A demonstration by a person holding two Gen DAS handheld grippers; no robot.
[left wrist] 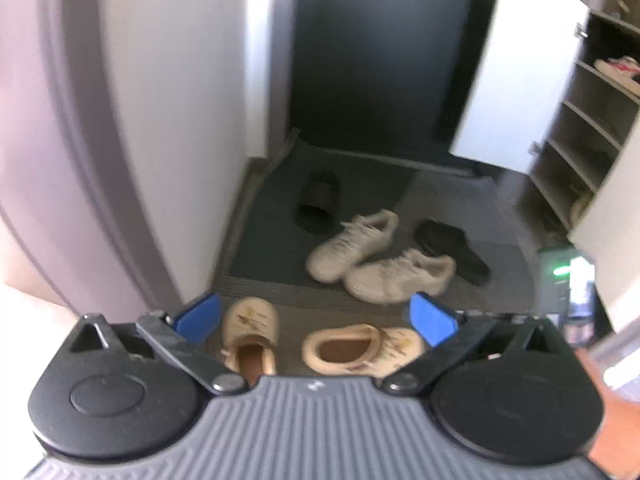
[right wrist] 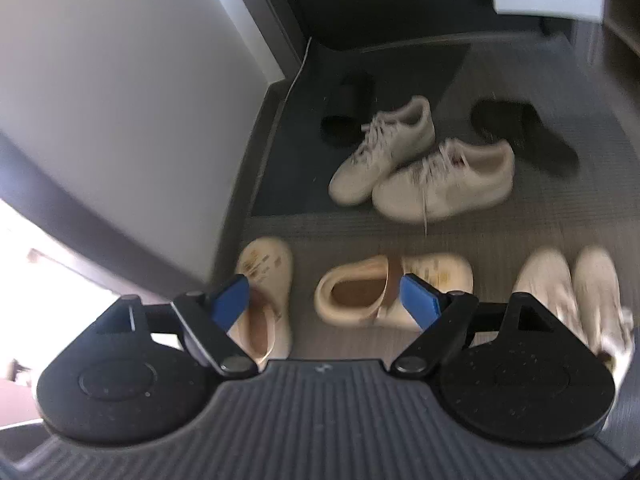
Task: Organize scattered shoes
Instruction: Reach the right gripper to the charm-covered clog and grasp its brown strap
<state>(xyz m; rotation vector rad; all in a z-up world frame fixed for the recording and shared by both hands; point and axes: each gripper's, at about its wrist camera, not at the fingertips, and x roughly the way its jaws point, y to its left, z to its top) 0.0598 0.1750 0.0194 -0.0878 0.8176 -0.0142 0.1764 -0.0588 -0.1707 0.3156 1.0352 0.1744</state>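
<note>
Shoes lie scattered on a grey entryway floor [right wrist: 520, 236]. Nearest both cameras are two cream slippers: one slipper [right wrist: 264, 300] points away beside the wall, and the other slipper [right wrist: 384, 292] lies turned sideways just to its right, apart from the first. Beyond them, a pair of white lace-up sneakers rests partly on a dark mat [right wrist: 280, 168], the left sneaker [right wrist: 384, 152] angled so that it touches the right sneaker [right wrist: 448, 180]. Behind the sneakers lie two black slides, one slide [right wrist: 348, 108] near the corner of the wall and the other slide [right wrist: 524, 136] off to the right, well apart from the first. In the right wrist view, another pale pair of shoes [right wrist: 572, 292] stands side by side at the right edge, blurred.

The right gripper [right wrist: 328, 300] hovers above the slippers with its blue-padded fingers spread wide and nothing between them. The left gripper [left wrist: 316, 316] likewise hangs over the slippers, fingers spread, holding nothing.

An open shoe cabinet [left wrist: 592, 120] with slanted shelves stands at the right, its white door [left wrist: 520, 72] swung outward, and a pale shoe [left wrist: 616, 68] sits on an upper shelf.
</note>
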